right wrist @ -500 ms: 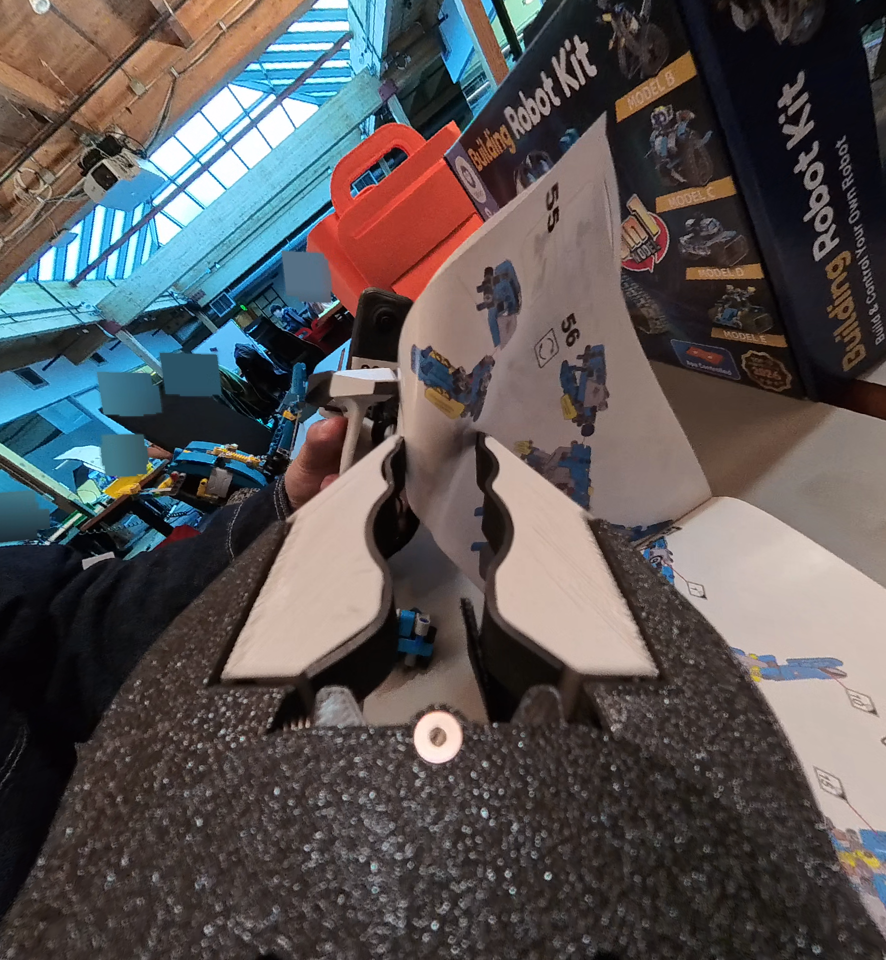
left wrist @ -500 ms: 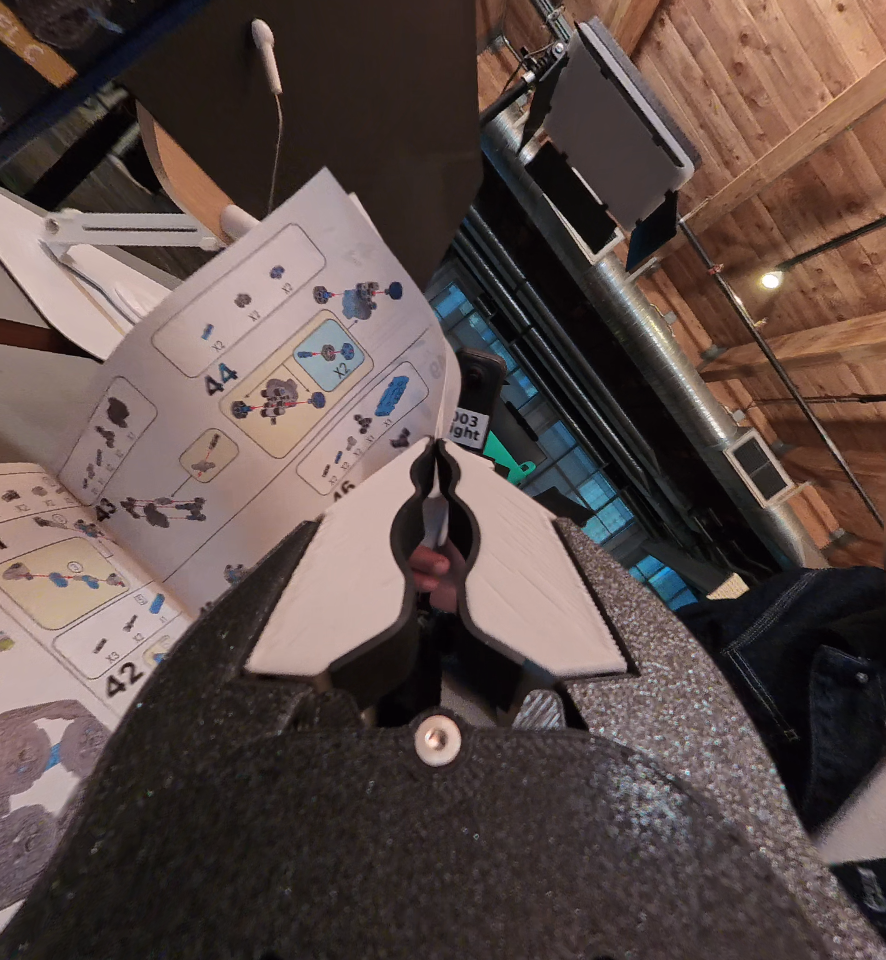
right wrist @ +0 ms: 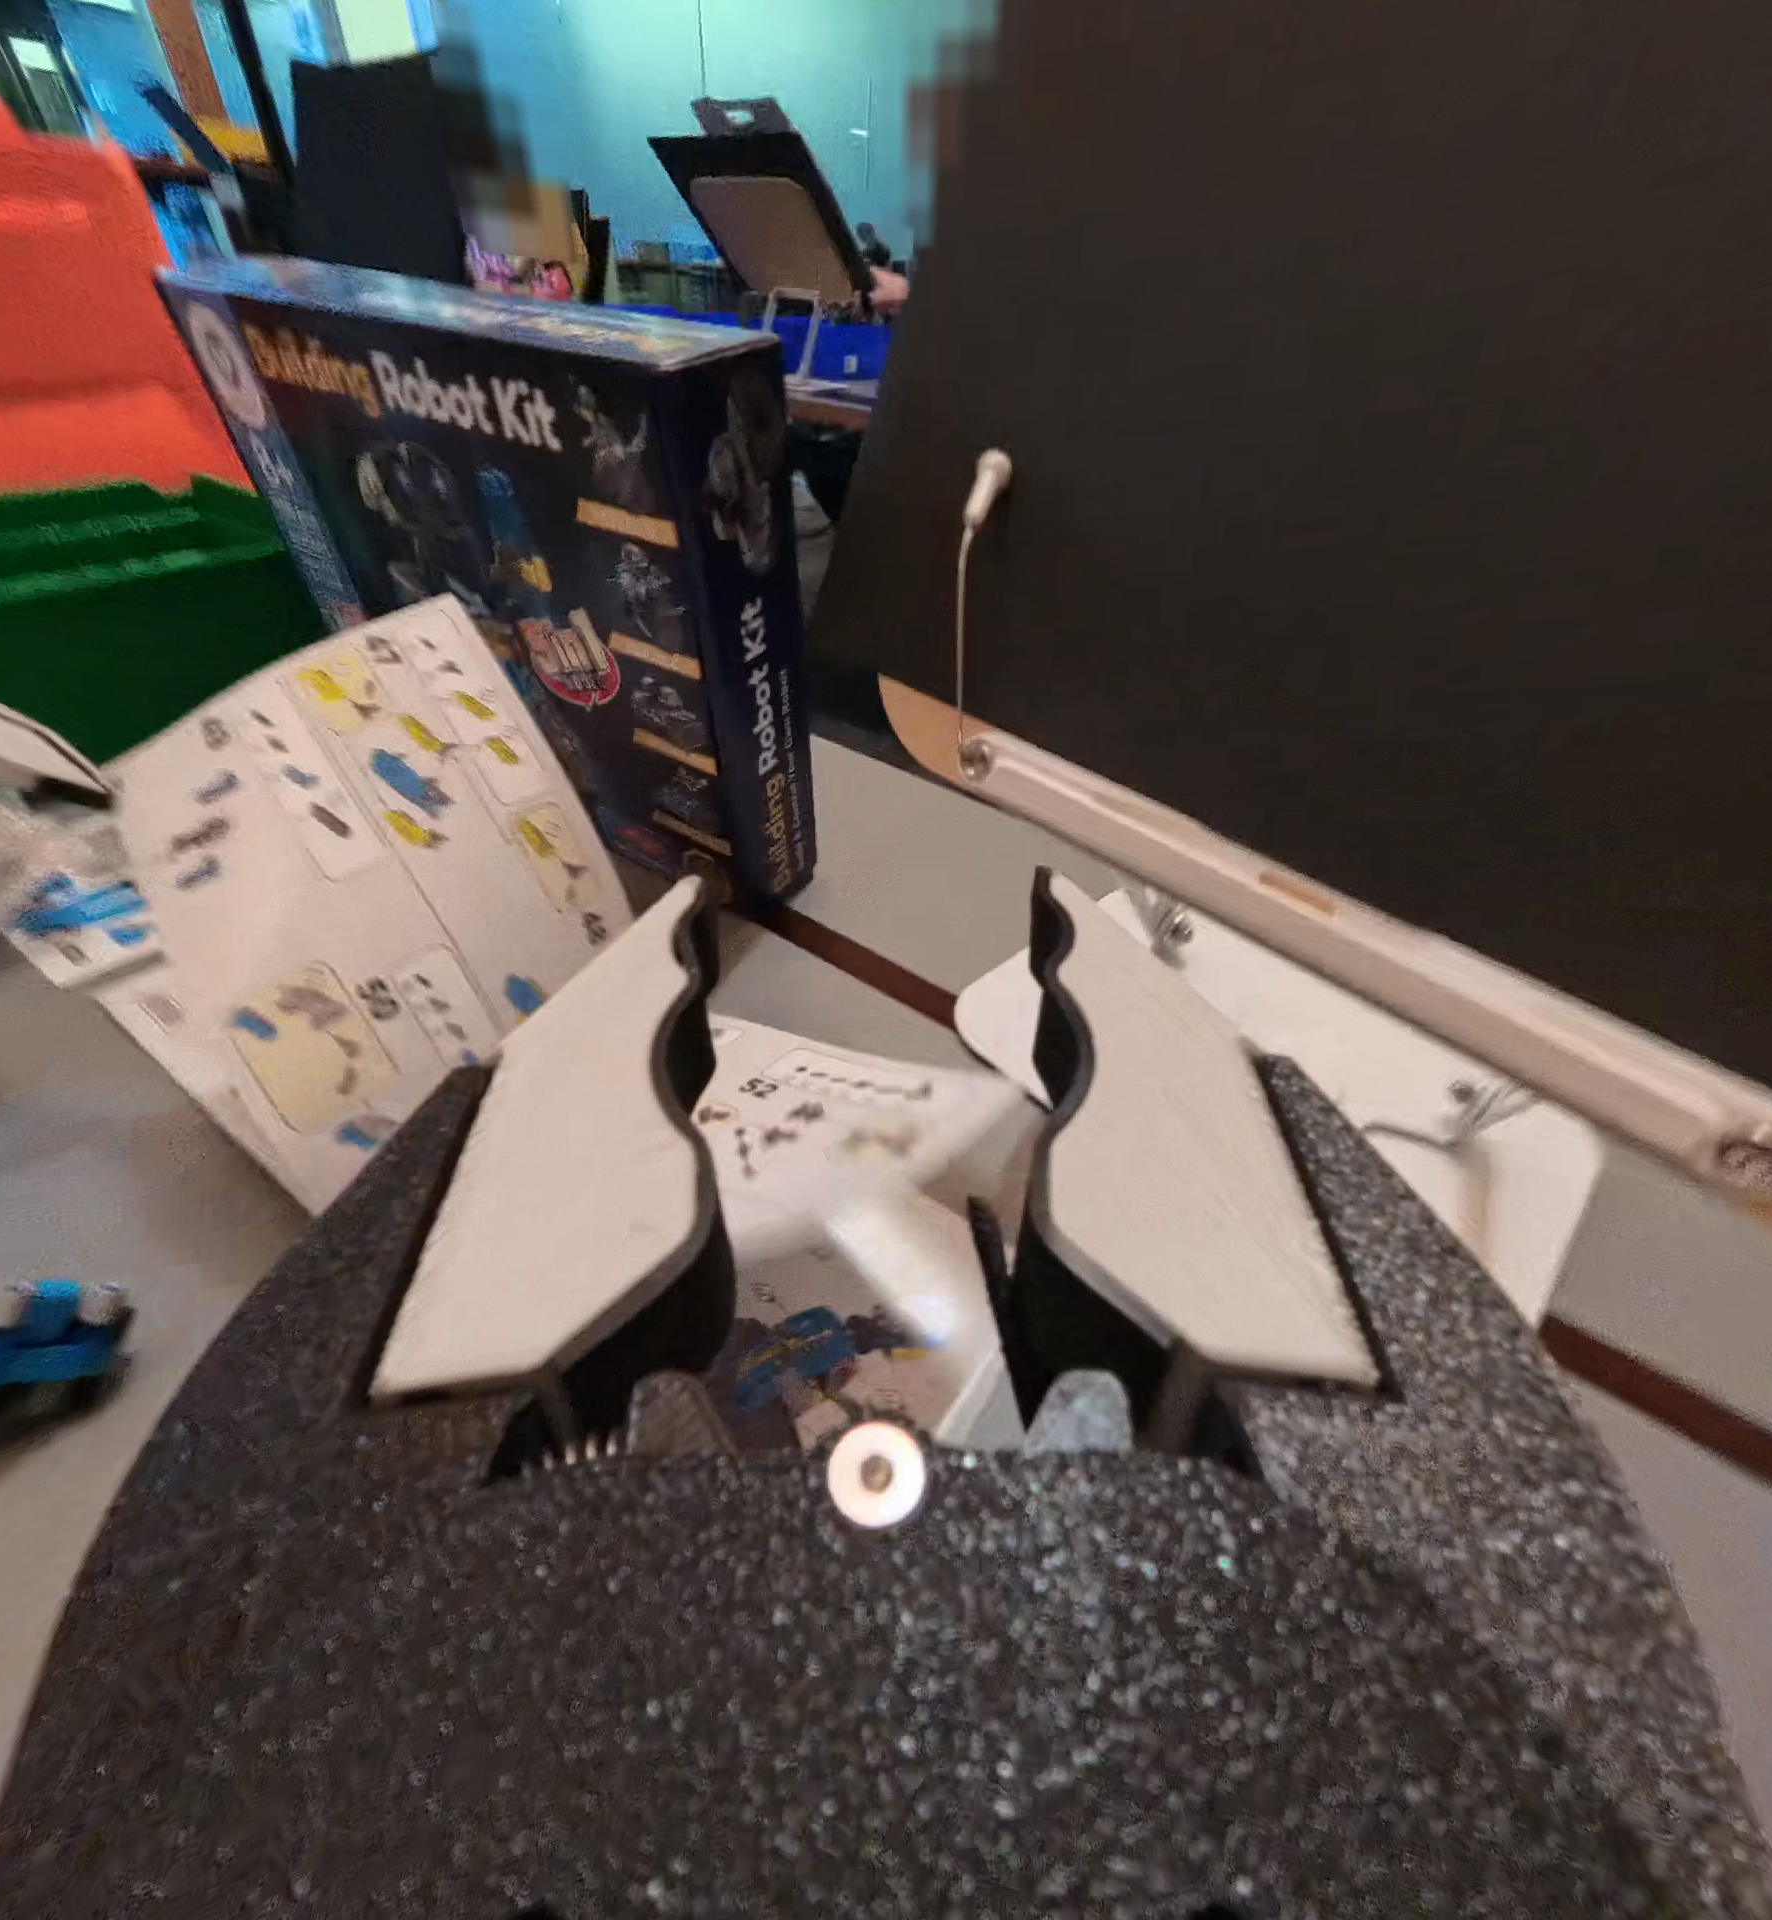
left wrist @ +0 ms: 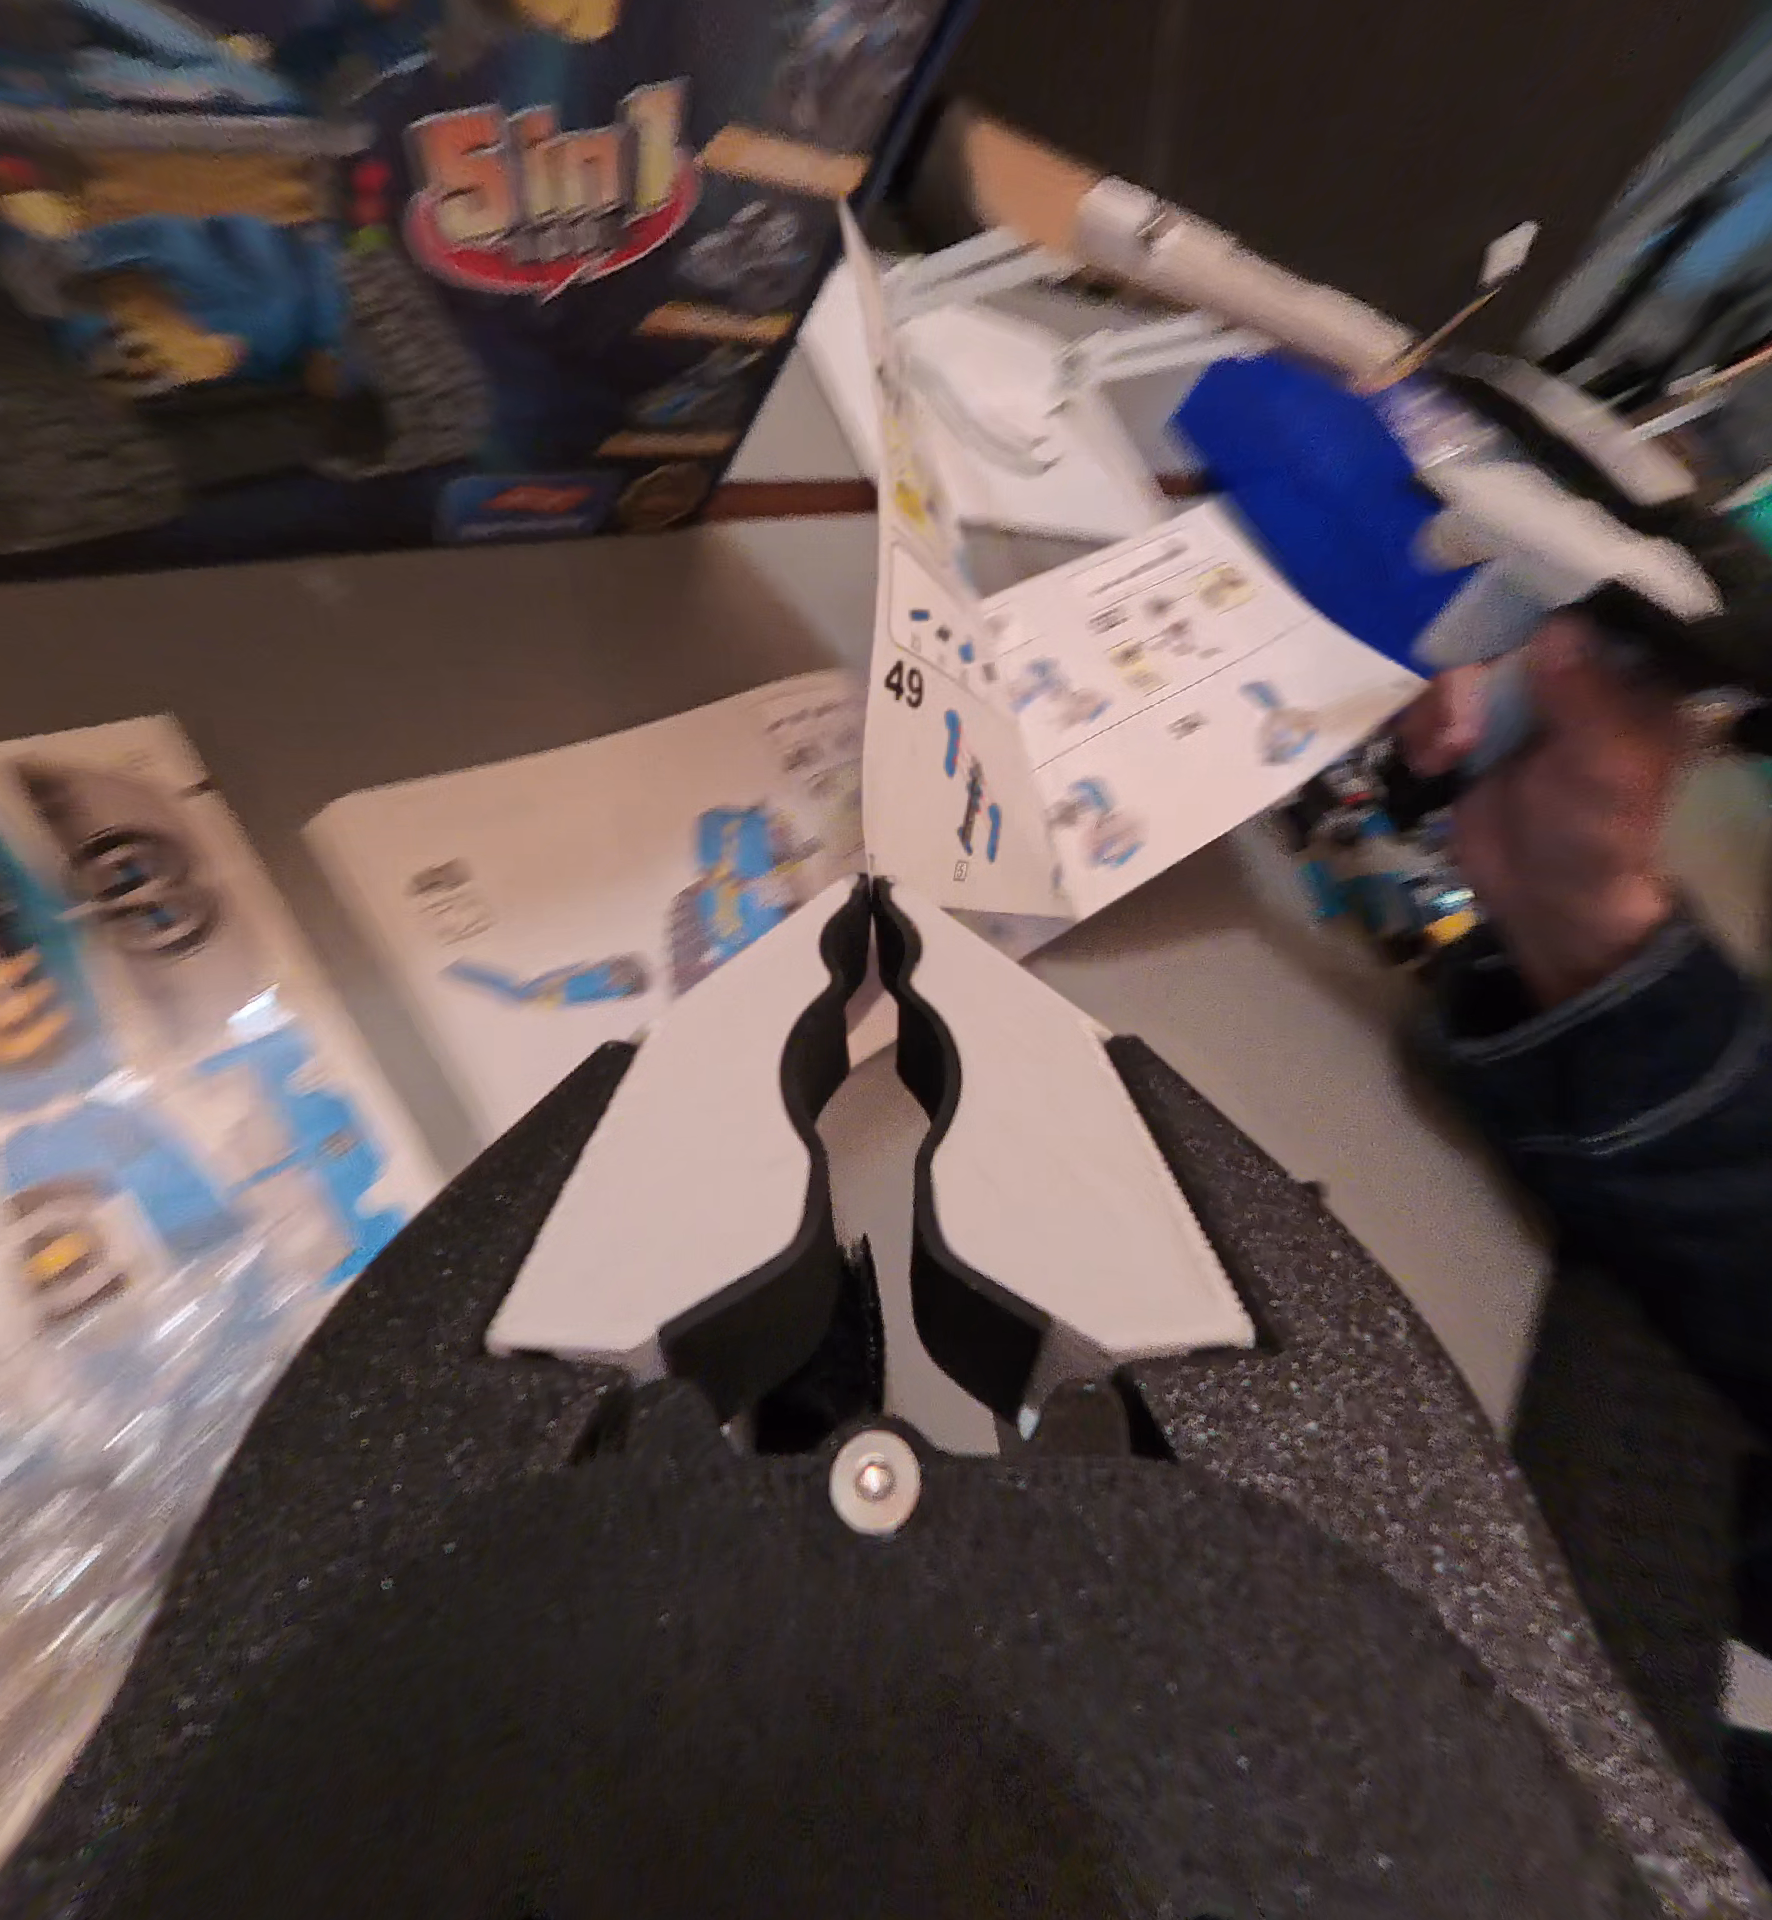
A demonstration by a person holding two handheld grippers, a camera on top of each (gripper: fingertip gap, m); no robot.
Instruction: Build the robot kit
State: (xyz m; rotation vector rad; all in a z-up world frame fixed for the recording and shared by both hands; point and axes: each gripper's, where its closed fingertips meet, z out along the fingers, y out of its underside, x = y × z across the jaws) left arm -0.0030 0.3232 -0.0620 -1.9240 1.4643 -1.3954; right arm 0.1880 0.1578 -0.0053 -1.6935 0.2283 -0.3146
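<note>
The left gripper [left wrist: 874, 891] pinches the lifted booklet page [left wrist: 949, 790] at its tips. The right gripper [right wrist: 866, 914] gapes wide and empty above the open booklet [right wrist: 830, 1132], kit box [right wrist: 549, 540] ahead.

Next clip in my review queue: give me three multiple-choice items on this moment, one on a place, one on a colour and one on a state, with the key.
1. Where is the kit box?
A. Upright on the table, behind the open booklet
B. Flat under the booklet
C. Inside a bin

2. What is the main colour of the small built model on the table?
A. Red
B. Blue
C. Yellow

3. How is the right tool?
A. Shut on a page
B. Shut on the model
C. Open, holding nothing

Key:
1 A: the box stands on its edge beyond the raised page.
2 B: the model's body is blue.
3 C: the tool's fingers stand wide apart, with only the booklet lying beneath the gap.
</note>
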